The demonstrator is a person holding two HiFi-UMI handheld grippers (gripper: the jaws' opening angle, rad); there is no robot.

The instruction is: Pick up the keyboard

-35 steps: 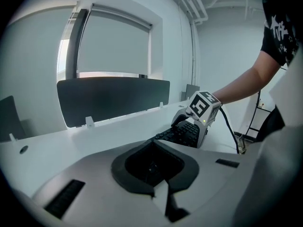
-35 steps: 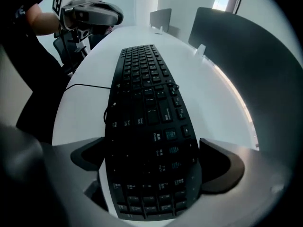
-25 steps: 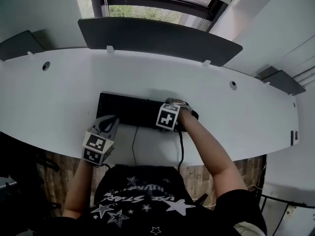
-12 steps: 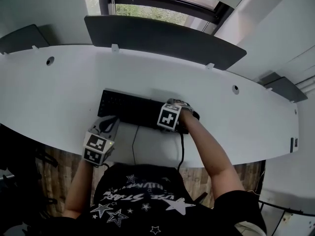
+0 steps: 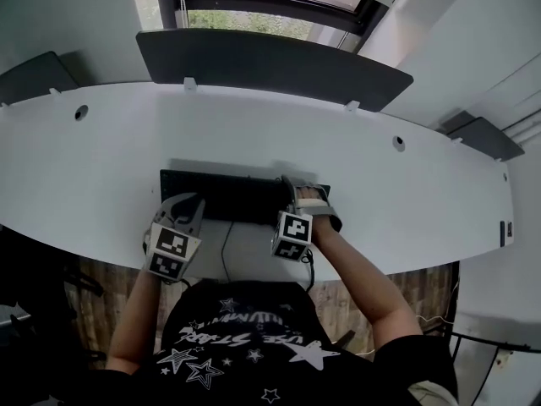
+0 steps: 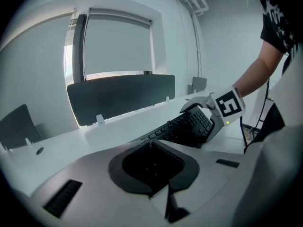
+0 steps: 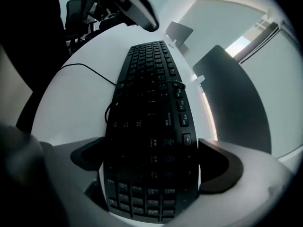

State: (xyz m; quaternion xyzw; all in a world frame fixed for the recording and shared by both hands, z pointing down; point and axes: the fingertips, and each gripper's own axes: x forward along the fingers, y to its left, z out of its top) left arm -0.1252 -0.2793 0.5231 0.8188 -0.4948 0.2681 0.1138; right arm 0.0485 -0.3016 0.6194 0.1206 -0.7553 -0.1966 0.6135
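**Desk:** What has changed?

**Caption:** Your right hand-held gripper [image 5: 297,194] has drawn back towards you and tipped steeper. The keyboard [image 5: 224,194] has shifted left on the bench [image 5: 254,134].

**Desk:** How far along?

**Caption:** The grasp is made: its jaws clamp the keyboard's right end, which looks raised. The left end seems to rest on the bench. Your left hand-held gripper [image 5: 188,205], jaws together and empty, sits just beside that end. The full lift remains.

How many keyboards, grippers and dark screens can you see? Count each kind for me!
Keyboard: 1
Grippers: 2 (left gripper, right gripper)
Dark screens: 3 (left, middle, right)
Total: 6
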